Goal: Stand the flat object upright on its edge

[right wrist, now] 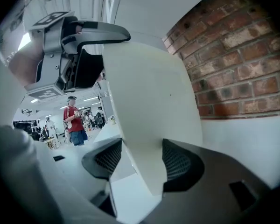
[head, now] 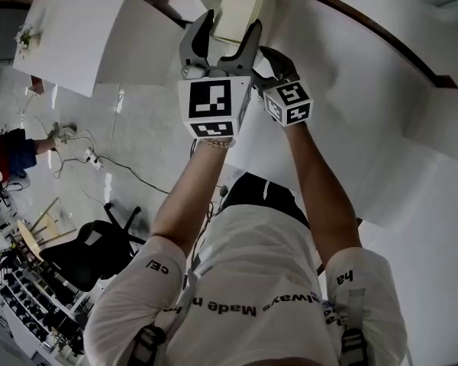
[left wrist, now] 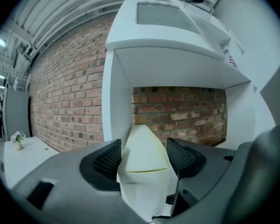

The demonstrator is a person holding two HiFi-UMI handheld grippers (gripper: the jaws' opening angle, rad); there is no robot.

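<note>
So the left gripper (left wrist: 144, 157) and right gripper (right wrist: 139, 158) both pinch the pale flat object (head: 243, 2), which sticks out past their jaws.

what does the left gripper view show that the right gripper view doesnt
Only the left gripper view: a white open-fronted unit straight ahead, and a small flower vase on a table at far left.
Only the right gripper view: the left gripper clamped on the flat object higher up, and a person in a red shirt in the room behind.
Both: the pale flat object gripped between that view's own pads, with a brick wall behind.
</note>
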